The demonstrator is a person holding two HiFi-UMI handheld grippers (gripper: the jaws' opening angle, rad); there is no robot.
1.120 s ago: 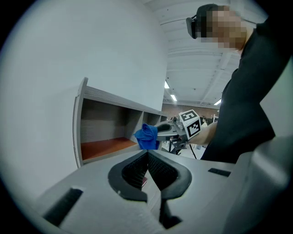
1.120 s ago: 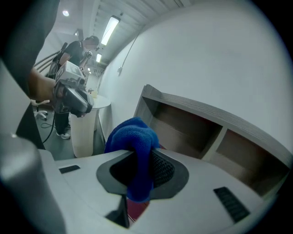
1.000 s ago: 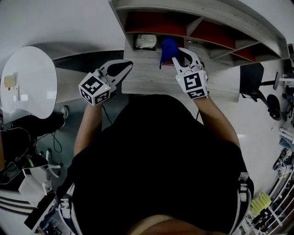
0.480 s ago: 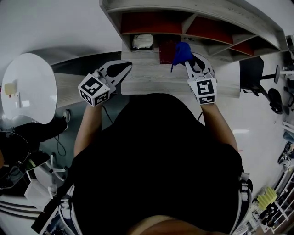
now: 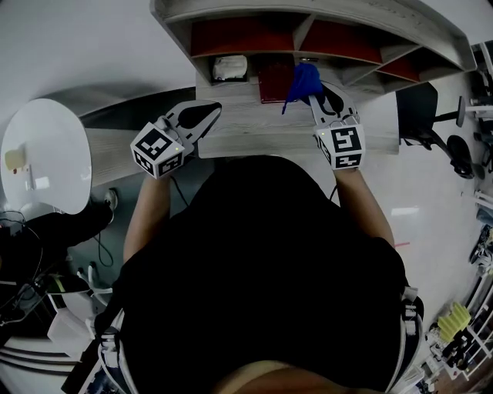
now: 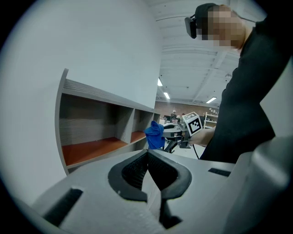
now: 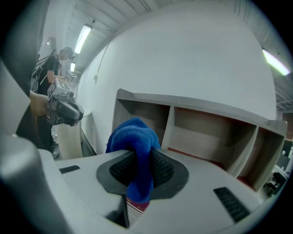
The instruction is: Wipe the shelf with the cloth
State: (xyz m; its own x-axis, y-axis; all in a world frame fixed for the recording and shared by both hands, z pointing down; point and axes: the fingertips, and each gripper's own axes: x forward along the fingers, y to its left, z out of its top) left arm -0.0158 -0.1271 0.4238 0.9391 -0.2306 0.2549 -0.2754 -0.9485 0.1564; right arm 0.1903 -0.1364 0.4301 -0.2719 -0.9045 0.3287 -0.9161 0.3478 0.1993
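The blue cloth (image 5: pixel 303 80) hangs bunched from my right gripper (image 5: pixel 318 95), which is shut on it in front of the shelf (image 5: pixel 323 17), just right of a dark red book (image 5: pixel 273 81). In the right gripper view the cloth (image 7: pixel 135 137) is pinched between the ribbed pads, with the shelf's red-floored compartments (image 7: pixel 206 132) beyond. My left gripper (image 5: pixel 206 114) hovers over the left part of the pale wooden desk (image 5: pixel 254 135), shut and holding nothing. In the left gripper view the pads (image 6: pixel 137 167) meet, and the cloth (image 6: pixel 154 135) shows farther off beside the shelf (image 6: pixel 96 128).
A white object (image 5: pixel 229 67) sits in the shelf's left compartment next to the book. A round white table (image 5: pixel 46 154) stands to the left. An office chair (image 5: pixel 420 115) is at the right. My left gripper (image 7: pixel 64 109) shows at the left of the right gripper view.
My right gripper has carried the cloth rightward, from over the red book to its right side. The left gripper has stayed where it was.
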